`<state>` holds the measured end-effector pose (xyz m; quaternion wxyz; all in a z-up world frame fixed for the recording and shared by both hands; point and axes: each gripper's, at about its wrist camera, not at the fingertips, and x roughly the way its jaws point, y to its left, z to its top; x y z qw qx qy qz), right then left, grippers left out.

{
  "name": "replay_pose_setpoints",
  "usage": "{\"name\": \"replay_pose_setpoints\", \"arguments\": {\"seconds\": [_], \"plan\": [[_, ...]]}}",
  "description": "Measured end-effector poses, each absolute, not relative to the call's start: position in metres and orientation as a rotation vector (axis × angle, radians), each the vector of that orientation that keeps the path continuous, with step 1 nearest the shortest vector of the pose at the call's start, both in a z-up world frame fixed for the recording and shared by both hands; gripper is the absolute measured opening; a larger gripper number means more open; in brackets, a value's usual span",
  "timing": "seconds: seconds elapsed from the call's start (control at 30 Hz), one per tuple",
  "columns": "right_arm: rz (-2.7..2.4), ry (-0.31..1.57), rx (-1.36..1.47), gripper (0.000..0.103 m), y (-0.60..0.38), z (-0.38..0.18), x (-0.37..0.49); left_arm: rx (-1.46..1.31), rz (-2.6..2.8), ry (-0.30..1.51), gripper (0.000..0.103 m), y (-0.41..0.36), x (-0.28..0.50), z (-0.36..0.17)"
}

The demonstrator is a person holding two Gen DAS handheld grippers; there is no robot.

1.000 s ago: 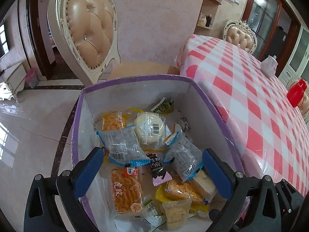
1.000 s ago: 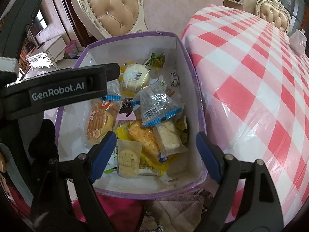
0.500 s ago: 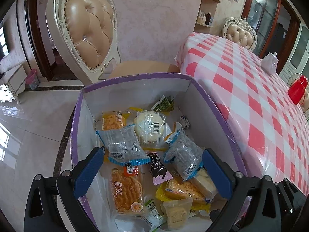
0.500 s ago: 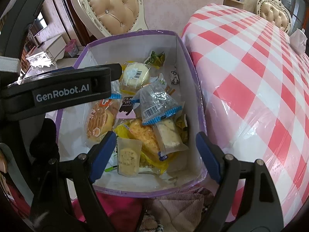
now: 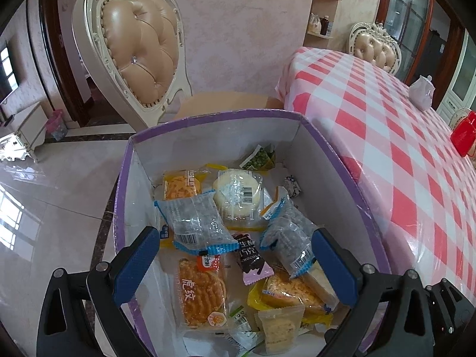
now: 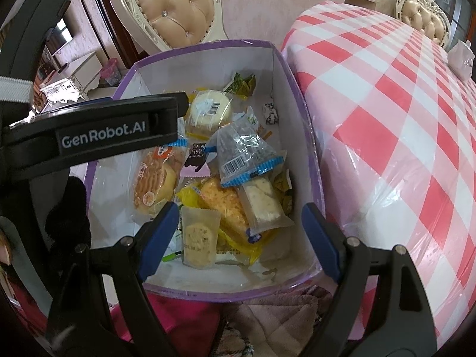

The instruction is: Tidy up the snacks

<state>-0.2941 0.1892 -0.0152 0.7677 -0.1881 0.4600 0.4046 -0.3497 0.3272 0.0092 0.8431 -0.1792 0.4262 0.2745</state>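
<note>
A white cardboard box with a purple rim [image 5: 214, 116] holds several wrapped snacks. Among them are a round white cake [image 5: 238, 193], two clear blue-edged packets [image 5: 193, 223], a chocolate bar [image 5: 250, 255], an orange waffle bread [image 5: 202, 294] and a yellow-wrapped cake [image 5: 285, 291]. My left gripper [image 5: 235, 264] hovers open over the near half of the box, holding nothing. My right gripper [image 6: 241, 238] also stands open above the box [image 6: 208, 62], over a cracker packet [image 6: 197, 241] and the yellow-wrapped cake [image 6: 220, 202]. The left gripper's black body [image 6: 104, 136] crosses the right wrist view and hides some snacks.
A table with a red and white checked cloth [image 5: 401, 148] lies right of the box, bearing a white teapot [image 5: 421, 92] and a red container [image 5: 464, 134]. A cream padded chair [image 5: 139, 53] stands behind. Pink and beige cloth [image 6: 267, 321] lies under the box's near edge.
</note>
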Motion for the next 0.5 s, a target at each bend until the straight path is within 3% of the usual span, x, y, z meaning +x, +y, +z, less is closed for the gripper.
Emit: {"name": "replay_pose_setpoints", "arguments": {"seconds": [0.5], "plan": [[0.876,1.008,-0.408,0.086,0.189,-0.0197,-0.295,-0.365,0.597,0.898,0.103,0.3229,-0.3496,0.0078]]}}
